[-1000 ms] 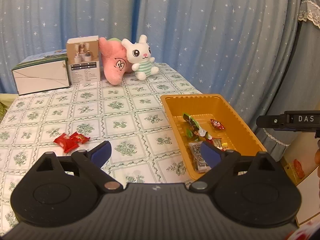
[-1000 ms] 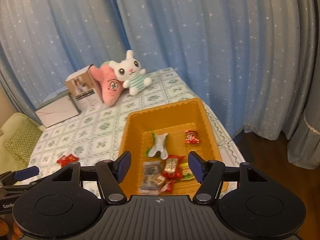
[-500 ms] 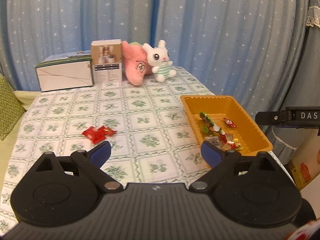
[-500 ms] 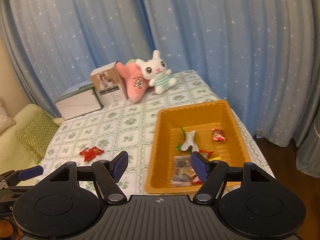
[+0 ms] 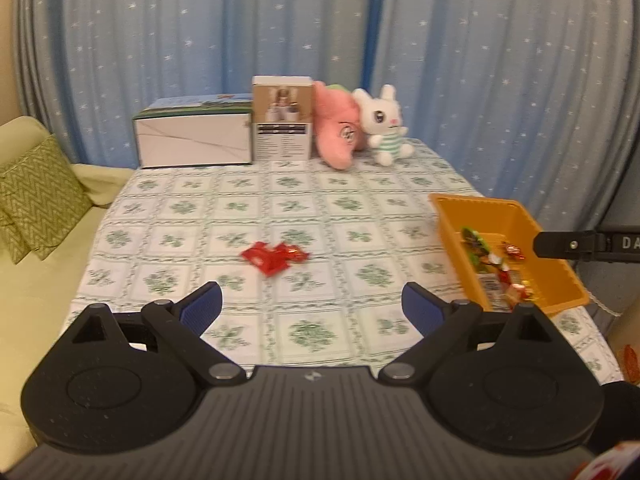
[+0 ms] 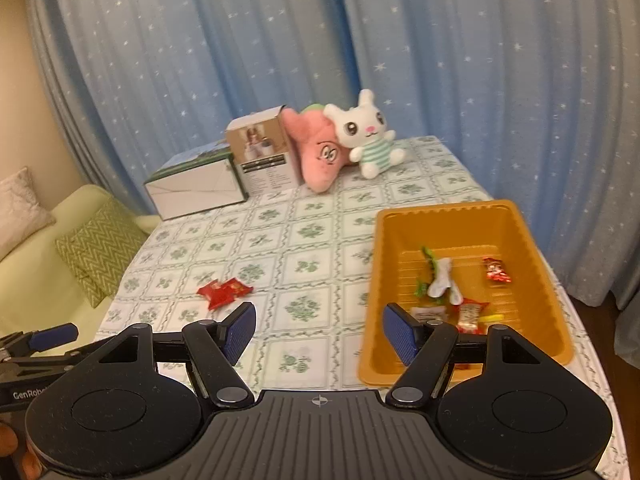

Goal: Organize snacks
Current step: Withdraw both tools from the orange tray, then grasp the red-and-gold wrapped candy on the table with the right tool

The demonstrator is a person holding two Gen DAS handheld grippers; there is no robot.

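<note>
Red snack packets (image 5: pixel 275 257) (image 6: pixel 224 292) lie together on the flowered tablecloth, left of an orange tray (image 5: pixel 560 276) (image 6: pixel 536 248). Several wrapped snacks (image 6: pixel 444 288) rest in the tray's near half. My left gripper (image 5: pixel 312 310) hangs open and empty above the near table edge, short of the red packets. My right gripper (image 6: pixel 316 330) is open and empty too, its right finger over the tray's near left corner. In the left wrist view one finger of the right gripper (image 5: pixel 576 245) pokes in at the right; the left gripper's blue fingertip (image 6: pixel 54 335) shows low left in the right wrist view.
At the table's far end stand a white and green box (image 5: pixel 192 136), a small carton (image 5: pixel 282 124), a pink plush (image 5: pixel 340 136) and a white bunny plush (image 5: pixel 382 128). Blue starred curtains hang behind. A pale sofa with a green cushion (image 5: pixel 36 196) sits left of the table.
Both grippers have pulled back from the table, so the tray and red packets look smaller and farther. The right gripper's jaws widened slightly. Nothing was taken hold of.
</note>
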